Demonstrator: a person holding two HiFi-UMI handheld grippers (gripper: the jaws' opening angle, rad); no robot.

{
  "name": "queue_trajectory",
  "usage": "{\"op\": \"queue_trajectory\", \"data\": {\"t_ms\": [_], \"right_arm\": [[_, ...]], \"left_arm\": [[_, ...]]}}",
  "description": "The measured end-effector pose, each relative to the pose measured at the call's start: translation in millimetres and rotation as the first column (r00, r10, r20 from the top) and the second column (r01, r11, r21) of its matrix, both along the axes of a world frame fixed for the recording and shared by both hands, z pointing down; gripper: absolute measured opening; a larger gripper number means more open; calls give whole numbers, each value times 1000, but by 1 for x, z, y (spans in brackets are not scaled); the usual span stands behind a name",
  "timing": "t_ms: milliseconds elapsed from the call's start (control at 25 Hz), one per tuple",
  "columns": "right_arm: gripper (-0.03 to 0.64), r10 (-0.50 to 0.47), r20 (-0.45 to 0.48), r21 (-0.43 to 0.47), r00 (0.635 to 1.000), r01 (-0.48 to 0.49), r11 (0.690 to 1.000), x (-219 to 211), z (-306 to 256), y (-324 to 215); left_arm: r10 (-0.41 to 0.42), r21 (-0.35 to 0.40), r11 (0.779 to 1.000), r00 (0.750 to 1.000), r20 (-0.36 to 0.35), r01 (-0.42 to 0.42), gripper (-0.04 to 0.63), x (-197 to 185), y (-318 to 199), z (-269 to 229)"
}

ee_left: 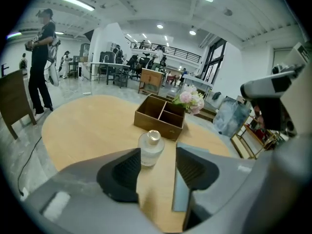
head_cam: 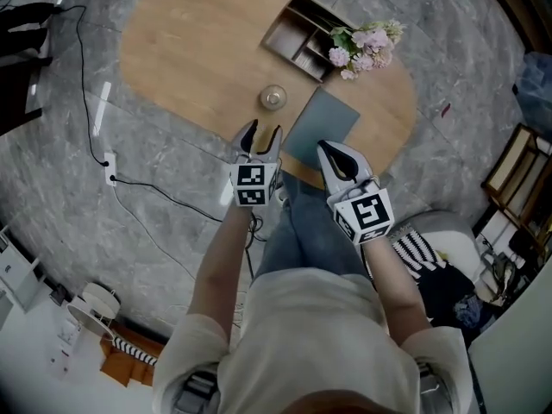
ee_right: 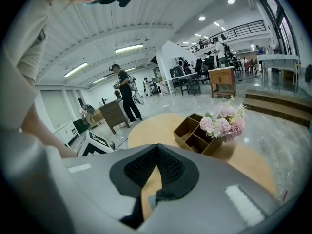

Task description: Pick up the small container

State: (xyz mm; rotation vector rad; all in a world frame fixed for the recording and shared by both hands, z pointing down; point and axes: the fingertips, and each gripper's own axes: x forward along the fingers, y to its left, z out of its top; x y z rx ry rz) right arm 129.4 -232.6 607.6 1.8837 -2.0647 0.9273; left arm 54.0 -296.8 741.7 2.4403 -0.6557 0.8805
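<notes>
Small clear glass bottle with pale cap (head_cam: 273,97) upright on wooden tabletop (head_cam: 190,50), at 12 o'clock just beyond left gripper's (head_cam: 260,134) parted, empty fingers, right gripper's (head_cam: 335,153) fingers closed together, bottle shown only by head and left gripper views.

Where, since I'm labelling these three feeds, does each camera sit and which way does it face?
Head view: on the person's head, looking steeply down at the table; shows forearms, lap, left tongs, right tongs.
Left gripper view: on the left tongs, looking along open jaws at the small container; only those jaws show.
Right gripper view: on the right tongs, looking past shut jaws toward the flowers; the person's shirt fills the left.
Shared: all three show the wooden organiser.
</notes>
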Motion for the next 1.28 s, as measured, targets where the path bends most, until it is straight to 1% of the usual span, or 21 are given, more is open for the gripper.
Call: {"op": "queue_trajectory", "data": {"t_ms": [120,240,440,640,880,1040,1280], "right_arm": [[-2,10,11,-13,1000,-10,1000,8,16,-7],[-2,20,21,-25,1000,-19,1000,14,30,-11],[-2,38,33,-38,999,-37,999,24,50,-17],[-2,67,45,-62,997,-64,996,32,68,-18],[-2,91,50,-92,995,-86,992,38,81,-13],[-2,100,52,-98,994,-95,991,40,85,-12],[-2,108,51,-99,993,-103,990,38,84,-13]], "left_arm": [[25,13,1000,1000,11,-25,264,13,-11,25],[59,31,998,997,41,-60,315,20,-18,48],[100,66,992,991,84,-106,365,32,-28,80],[127,99,986,986,107,-137,371,48,-37,99],[125,119,983,985,122,-139,371,62,-41,120],[119,162,977,984,130,-139,371,67,-46,122],[121,171,975,983,136,-143,347,67,-46,122]]}}
